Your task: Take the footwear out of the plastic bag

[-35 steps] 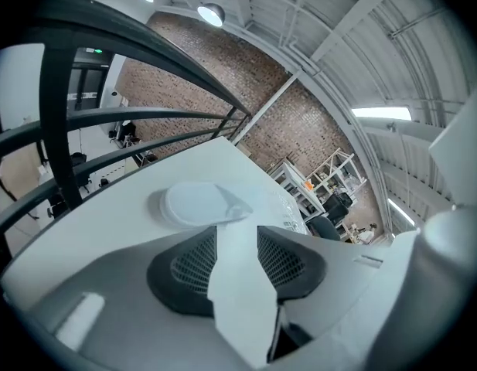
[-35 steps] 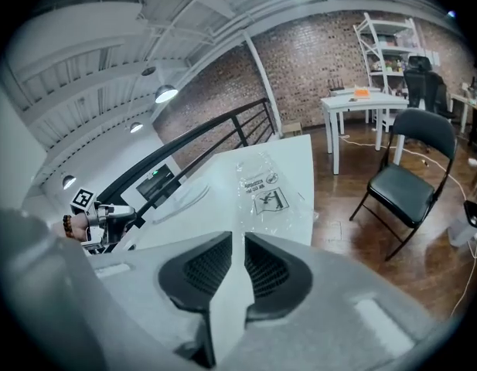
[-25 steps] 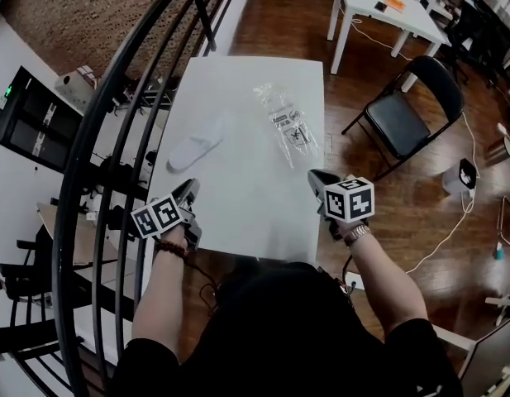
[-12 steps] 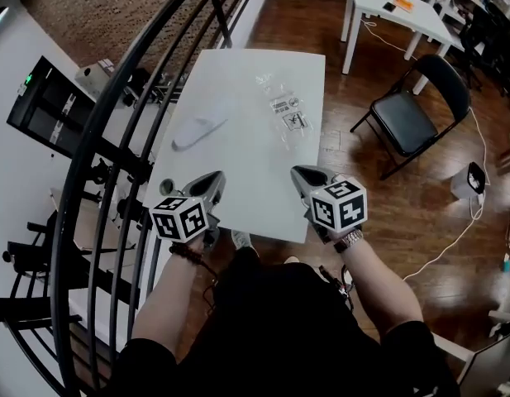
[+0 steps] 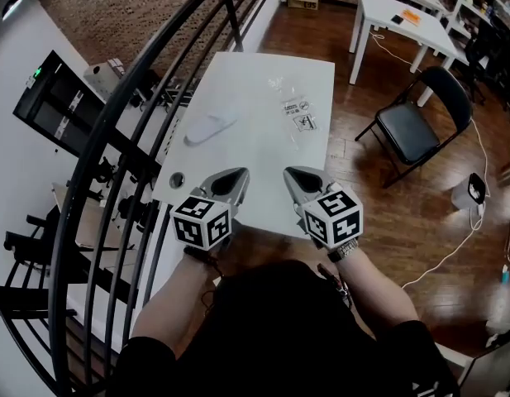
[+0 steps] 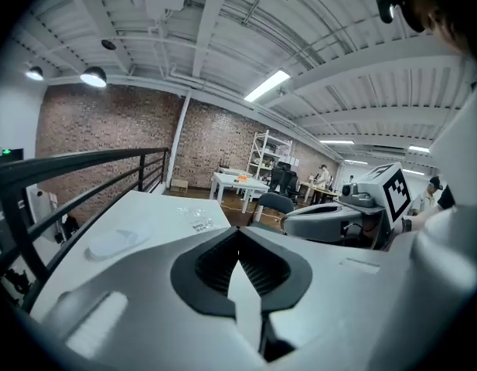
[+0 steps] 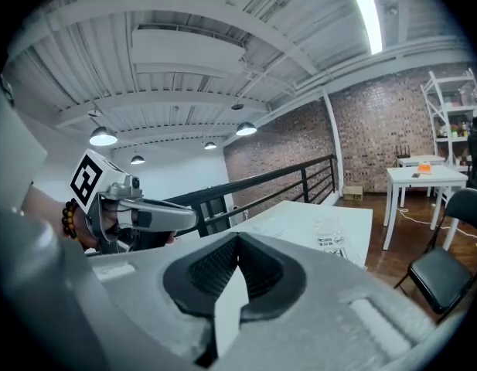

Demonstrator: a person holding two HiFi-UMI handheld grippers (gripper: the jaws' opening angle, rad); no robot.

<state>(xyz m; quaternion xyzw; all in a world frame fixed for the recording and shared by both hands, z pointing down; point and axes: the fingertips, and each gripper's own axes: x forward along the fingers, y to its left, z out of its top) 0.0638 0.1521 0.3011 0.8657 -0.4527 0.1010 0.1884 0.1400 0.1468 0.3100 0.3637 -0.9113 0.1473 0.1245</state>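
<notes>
The left gripper and right gripper hang closed and empty over the near edge of the white tabletop, where the white slipper lies apart from the clear plastic bag.

Left gripper fingers together, empty; slipper on table, bag beyond.

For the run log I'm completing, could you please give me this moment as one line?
left tool shut, empty | right tool shut, empty | slipper on table, outside plastic bag
</notes>
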